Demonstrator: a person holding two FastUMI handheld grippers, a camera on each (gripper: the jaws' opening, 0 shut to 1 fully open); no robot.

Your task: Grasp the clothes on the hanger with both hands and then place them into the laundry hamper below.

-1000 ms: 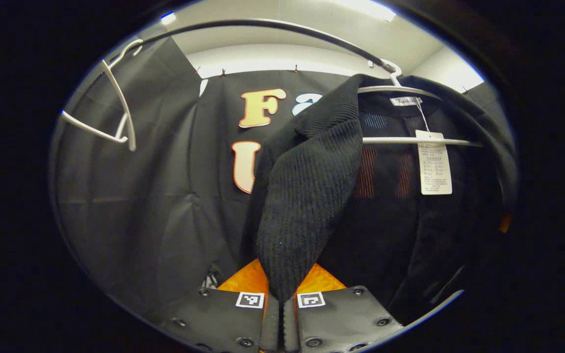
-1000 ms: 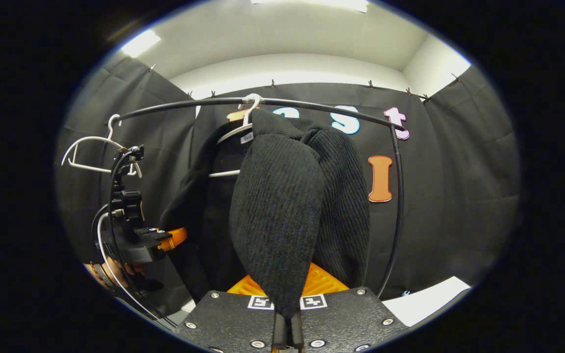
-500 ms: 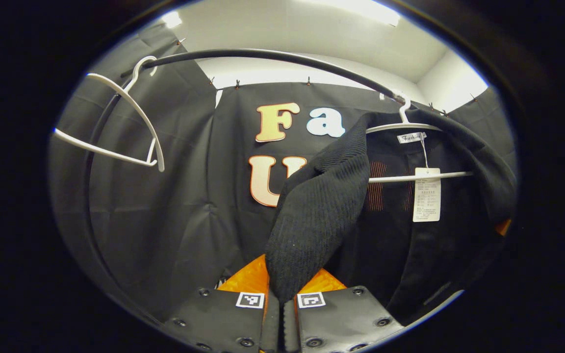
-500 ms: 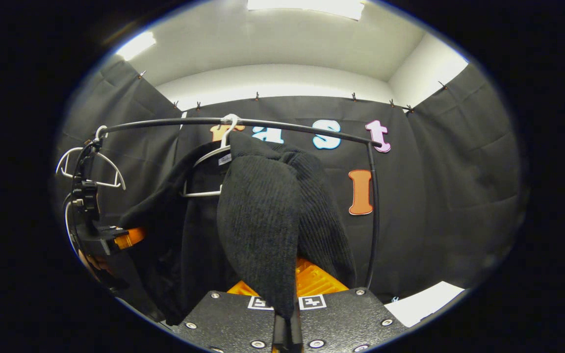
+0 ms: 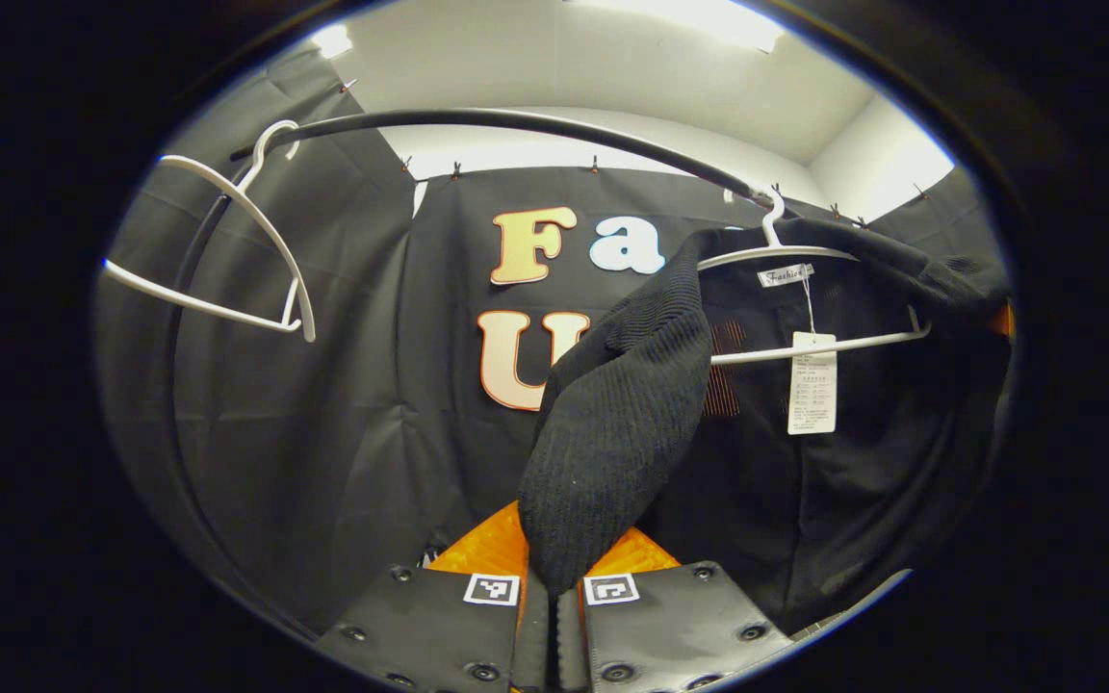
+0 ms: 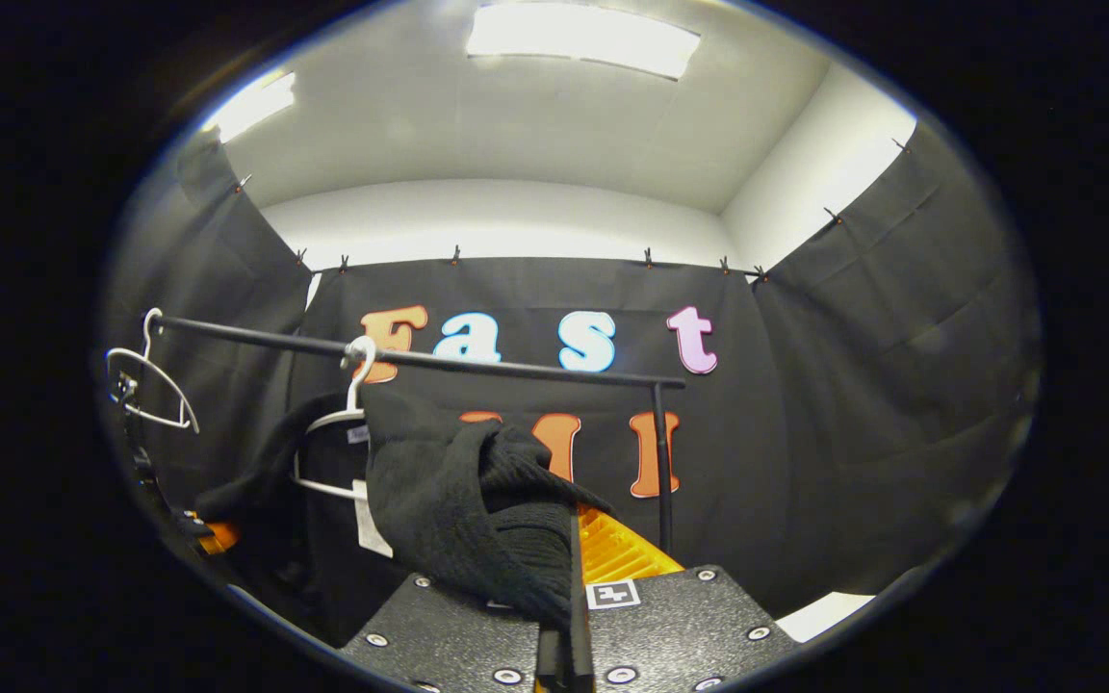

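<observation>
Knit fabric fills the near ground of both views: the left gripper (image 5: 554, 597) is clamped on a fold of the black knitted garment (image 5: 617, 423), its two fingers pressed together with the cloth rising out between them, and the right gripper (image 6: 564, 626) is likewise clenched on a bunched part of the same garment, which heaps up over its left finger. Beyond the fingers the garment is not yet free; in the left gripper view it stretches up and away to the white hanger (image 5: 810, 289), draped over the shoulders, with a paper tag (image 5: 812, 383) dangling inside. That hanger hooks on the black rail (image 5: 516, 125), where an empty white hanger (image 5: 227, 260) also hangs, farther left. The grasp with both hands looks done, and the step in hand appears to be pulling the cloth off the hanger. The next move probably calls for drawing both holds outward and clear of the hanger's arms, then lowering toward the hamper.
</observation>
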